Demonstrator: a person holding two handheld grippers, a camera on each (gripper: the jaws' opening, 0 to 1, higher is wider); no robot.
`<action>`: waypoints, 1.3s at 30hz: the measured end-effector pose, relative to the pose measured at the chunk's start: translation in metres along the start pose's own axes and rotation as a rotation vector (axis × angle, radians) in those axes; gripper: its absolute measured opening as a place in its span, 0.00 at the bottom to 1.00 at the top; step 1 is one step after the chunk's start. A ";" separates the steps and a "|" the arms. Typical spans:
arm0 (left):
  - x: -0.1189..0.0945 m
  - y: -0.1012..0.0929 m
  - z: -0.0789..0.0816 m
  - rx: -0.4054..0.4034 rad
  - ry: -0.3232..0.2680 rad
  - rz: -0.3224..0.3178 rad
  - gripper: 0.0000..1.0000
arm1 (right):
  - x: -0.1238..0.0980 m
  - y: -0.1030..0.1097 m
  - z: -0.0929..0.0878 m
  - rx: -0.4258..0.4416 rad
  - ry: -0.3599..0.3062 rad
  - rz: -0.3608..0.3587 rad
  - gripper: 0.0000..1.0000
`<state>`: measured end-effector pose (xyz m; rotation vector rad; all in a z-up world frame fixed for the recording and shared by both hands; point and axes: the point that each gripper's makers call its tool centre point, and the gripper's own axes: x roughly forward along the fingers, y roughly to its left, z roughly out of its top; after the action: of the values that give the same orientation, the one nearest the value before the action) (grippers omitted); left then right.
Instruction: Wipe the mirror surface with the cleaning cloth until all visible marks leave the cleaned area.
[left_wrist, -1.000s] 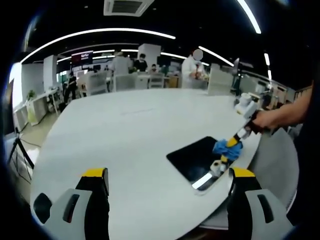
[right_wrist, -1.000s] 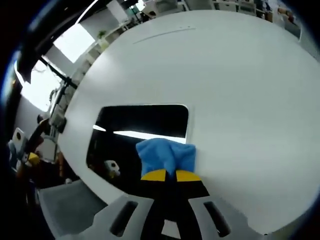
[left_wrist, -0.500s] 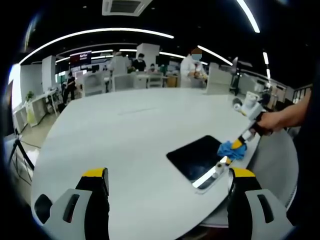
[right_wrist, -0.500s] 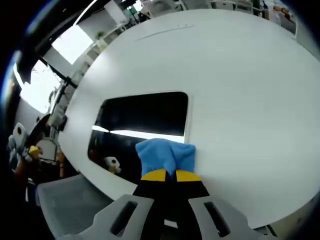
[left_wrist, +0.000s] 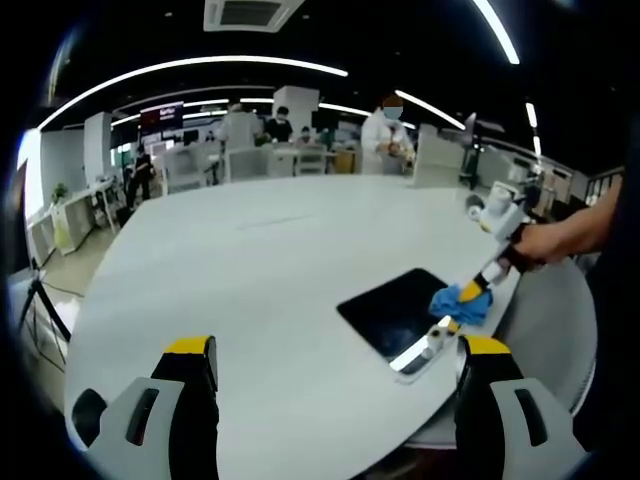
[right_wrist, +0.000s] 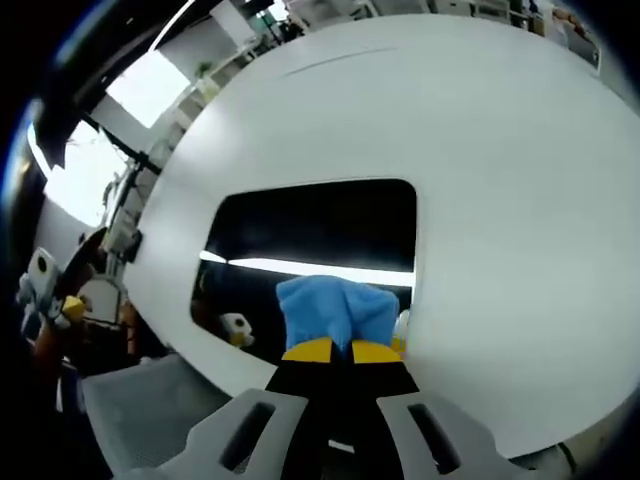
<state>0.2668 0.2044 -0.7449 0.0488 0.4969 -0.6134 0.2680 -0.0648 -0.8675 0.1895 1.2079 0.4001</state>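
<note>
Cloth, blue, sits clamped in the right gripper, pressed on the mirror lying flat on the white table; left gripper hangs open, empty.

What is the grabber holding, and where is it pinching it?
The right gripper pinches the blue cloth by its near edge. The left gripper holds nothing.

Open office with ceiling strip lights (long, curved), desks behind.
</note>
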 end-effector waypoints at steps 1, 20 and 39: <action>0.000 0.001 0.000 0.000 0.000 0.000 1.00 | 0.002 0.003 0.001 0.000 0.001 0.006 0.00; -0.004 0.006 -0.005 -0.006 0.012 -0.005 1.00 | 0.038 0.082 0.012 -0.022 0.018 0.104 0.00; -0.003 0.006 -0.008 -0.021 0.006 -0.012 1.00 | 0.067 0.143 0.021 -0.196 0.037 0.105 0.00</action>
<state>0.2648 0.2126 -0.7511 0.0277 0.5095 -0.6202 0.2790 0.0939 -0.8676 0.0769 1.1904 0.6127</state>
